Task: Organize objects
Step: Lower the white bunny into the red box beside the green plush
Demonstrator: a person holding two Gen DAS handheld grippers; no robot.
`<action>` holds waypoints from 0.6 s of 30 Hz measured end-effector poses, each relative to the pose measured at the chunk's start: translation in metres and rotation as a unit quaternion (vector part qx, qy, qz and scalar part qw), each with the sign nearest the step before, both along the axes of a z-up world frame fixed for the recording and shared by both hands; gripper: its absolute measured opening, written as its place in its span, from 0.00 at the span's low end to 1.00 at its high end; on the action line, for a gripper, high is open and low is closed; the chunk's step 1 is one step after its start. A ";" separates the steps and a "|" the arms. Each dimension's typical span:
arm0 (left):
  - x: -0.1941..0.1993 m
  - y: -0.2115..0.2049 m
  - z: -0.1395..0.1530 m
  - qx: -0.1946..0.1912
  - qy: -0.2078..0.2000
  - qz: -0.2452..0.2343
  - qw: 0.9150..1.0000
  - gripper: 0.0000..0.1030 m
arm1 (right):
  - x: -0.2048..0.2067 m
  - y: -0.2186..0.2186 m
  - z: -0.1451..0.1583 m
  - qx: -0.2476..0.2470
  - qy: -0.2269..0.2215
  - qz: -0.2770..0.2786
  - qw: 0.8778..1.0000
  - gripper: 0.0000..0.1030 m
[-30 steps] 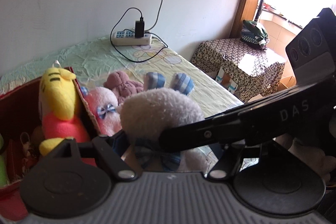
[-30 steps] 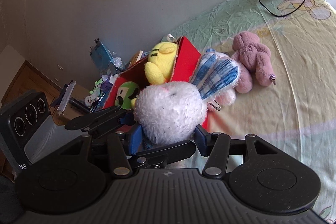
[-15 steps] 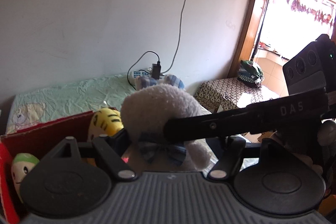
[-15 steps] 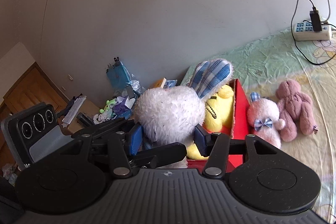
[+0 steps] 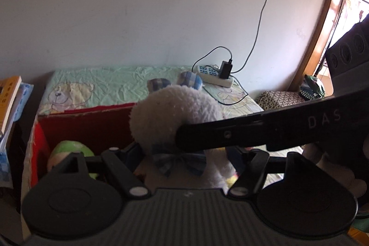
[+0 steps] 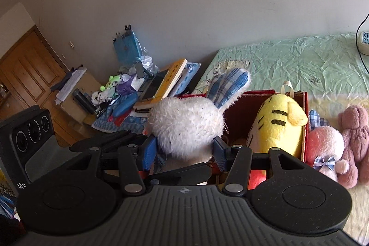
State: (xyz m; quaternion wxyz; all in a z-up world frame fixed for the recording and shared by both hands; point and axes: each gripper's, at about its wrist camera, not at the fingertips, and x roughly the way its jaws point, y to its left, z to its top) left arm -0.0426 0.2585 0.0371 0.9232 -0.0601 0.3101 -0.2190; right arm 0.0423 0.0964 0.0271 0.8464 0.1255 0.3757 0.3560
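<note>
Holding white rabbit plush (image 6: 186, 128) over red box (image 6: 304, 128), gripped by my left claw (image 5: 184, 153) and right claw (image 6: 183, 150). Boxed: yellow plush (image 6: 276, 128). Remaining on bed (image 6: 299, 61): pink plush (image 6: 322, 144), mauve bear (image 6: 355, 137).

Bed (image 6: 288, 61) with a creased pale green sheet printed with cartoon bears. On it: 1 red cardboard box (image 6: 305, 126), open at the top, at the end nearest the cluttered side table; 1 pink plush (image 6: 325, 146) touching the box's outer wall; 1 mauve plush bear (image 6: 355, 130) just beside the pink one; 1 white power strip (image 5: 213, 76) with charger and cable near the wall.
</note>
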 end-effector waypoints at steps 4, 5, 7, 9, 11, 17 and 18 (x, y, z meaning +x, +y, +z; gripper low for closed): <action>0.009 0.010 -0.018 0.012 0.025 0.018 0.999 0.71 | 0.015 0.018 -0.014 -0.030 0.024 0.019 0.999 0.52; 0.011 0.011 -0.020 0.015 0.030 0.022 0.999 0.71 | 0.018 0.022 -0.017 -0.035 0.028 0.024 0.999 0.52; 0.017 0.018 -0.028 0.015 0.043 0.027 0.999 0.71 | 0.025 0.028 -0.023 -0.045 0.037 0.034 0.998 0.52; 0.023 0.023 -0.035 0.014 0.058 0.031 0.998 0.71 | 0.030 0.034 -0.028 -0.059 0.049 0.040 0.996 0.52; 0.026 0.025 -0.040 0.018 0.064 0.037 0.997 0.71 | 0.035 0.043 -0.031 -0.073 0.052 0.049 0.995 0.52; 0.029 0.036 -0.050 0.020 0.081 0.044 0.996 0.70 | 0.047 0.057 -0.042 -0.107 0.066 0.071 0.989 0.52; 0.029 0.037 -0.051 0.023 0.080 0.047 0.995 0.70 | 0.050 0.059 -0.045 -0.109 0.073 0.074 0.989 0.52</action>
